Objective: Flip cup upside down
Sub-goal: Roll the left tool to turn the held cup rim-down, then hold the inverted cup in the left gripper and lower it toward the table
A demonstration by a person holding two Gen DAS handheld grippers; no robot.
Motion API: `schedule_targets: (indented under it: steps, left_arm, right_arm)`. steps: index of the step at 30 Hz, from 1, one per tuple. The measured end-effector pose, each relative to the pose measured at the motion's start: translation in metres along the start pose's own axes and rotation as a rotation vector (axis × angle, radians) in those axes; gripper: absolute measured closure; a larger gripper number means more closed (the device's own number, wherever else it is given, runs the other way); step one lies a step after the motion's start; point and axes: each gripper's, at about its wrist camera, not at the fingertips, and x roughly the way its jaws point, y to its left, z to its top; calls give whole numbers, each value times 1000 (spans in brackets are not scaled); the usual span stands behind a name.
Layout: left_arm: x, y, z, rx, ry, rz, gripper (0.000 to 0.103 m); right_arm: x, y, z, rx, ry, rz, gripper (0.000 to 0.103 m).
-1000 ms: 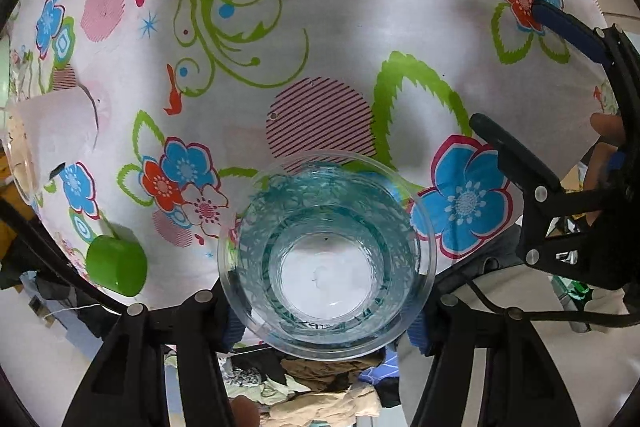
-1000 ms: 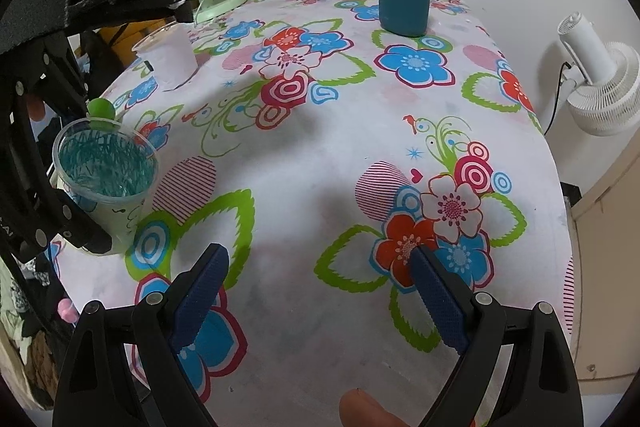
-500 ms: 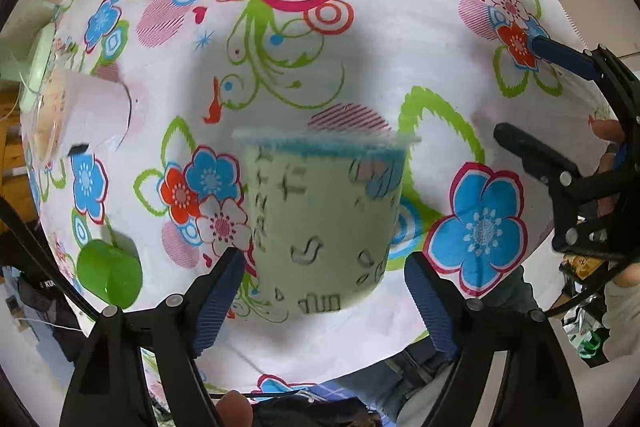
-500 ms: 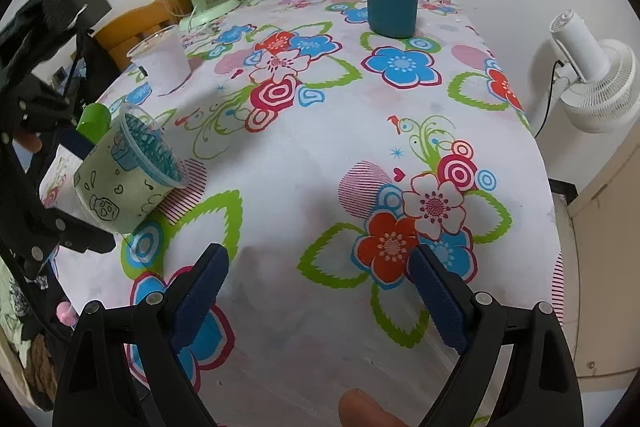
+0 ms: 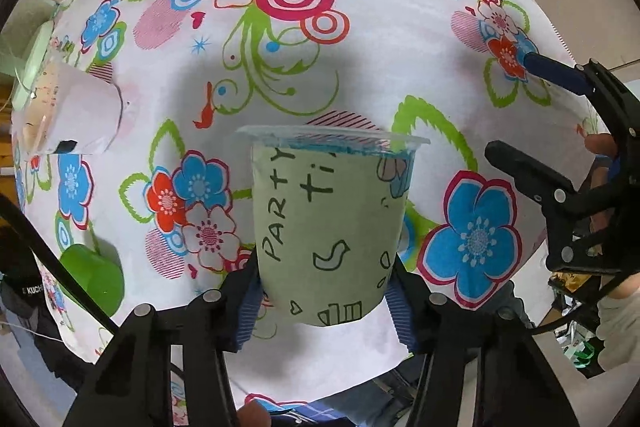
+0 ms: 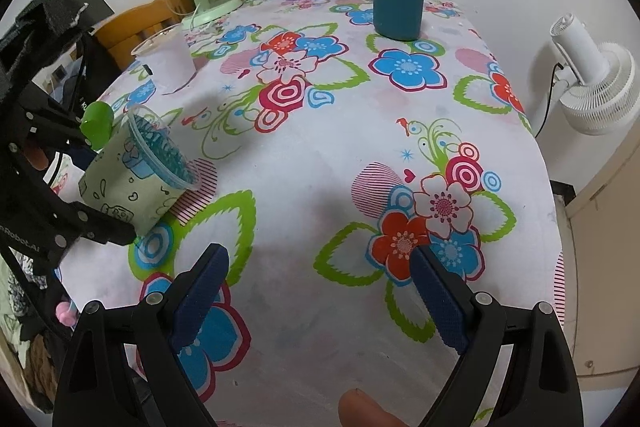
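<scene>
My left gripper [image 5: 326, 291] pinches the cup [image 5: 330, 227] low on its wall, near the base, with a blue pad pressed on either side. The cup sits straight ahead of this gripper, its long axis running out along my fingers, base toward me and mouth away. From the right wrist view the cup [image 6: 138, 173] hangs at the near left of the table [image 6: 320, 167], clear of the cloth or only just above it — I cannot tell the gap — and tilted so the open rim points right and a little up. That tilt is what matters: the mouth lies about sideways, so I judge the flip roughly half made, and the wrist must roll on until the rim faces the cloth before I set it down. My right gripper [image 6: 320, 307] is spread wide and holds nothing; it hovers over the near middle of the table, well apart from the cup, so the left does this job alone. A small green object [image 5: 94, 279] lies close by on the left — the one thing near enough to knock as the cup comes down.
</scene>
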Motion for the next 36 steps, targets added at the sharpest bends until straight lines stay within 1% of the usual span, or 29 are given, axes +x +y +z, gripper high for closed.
schedule_targets:
  steps: [2,5,8,11,12,14,15,17,21,24,28,29,32,33,35,36]
  left_arm:
    - [-3,2,1,4,16,-3,47]
    - [-8,1,2,23,78,0,47]
    - [-18,-3,4,55,177,17,47]
    - [-25,-7,10,91,312,52,47]
    - [-25,-10,12,115,361,87,47]
    - [-26,-17,15,163,424,166,46]
    - [-24,-22,17,183,467,202,46]
    - [-18,-30,19,217,537,239,46]
    - [0,-37,18,266,643,339,46]
    - [11,-41,23,270,682,363,45]
    - [9,-45,33,264,681,332,44]
    - [12,-40,33,266,679,328,44]
    - [18,-42,35,261,678,326,44]
    - [18,-42,35,259,677,325,43]
    - [17,-42,36,244,673,314,36]
    - [17,-42,38,232,668,302,30]
  right_arm:
    - [0,1,0,-1,0,3,10]
    - [2,4,1,-11,-2,8,10]
    - [4,8,0,-25,-3,11,10]
    - [6,14,-2,-42,-4,10,10]
    - [6,16,-3,-46,-6,9,10]
    - [7,19,-5,-55,-8,16,10]
    - [8,21,-6,-55,-8,27,10]
    - [8,23,-7,-62,-16,28,10]
    - [8,25,-9,-74,-31,27,10]
    - [6,24,-12,-78,-42,29,10]
    - [4,24,-15,-83,-54,29,10]
    - [4,23,-16,-83,-56,29,10]
    - [3,22,-16,-83,-59,28,10]
    - [3,22,-17,-84,-60,27,10]
    - [2,21,-17,-85,-62,24,10]
    - [2,20,-17,-84,-62,23,10]
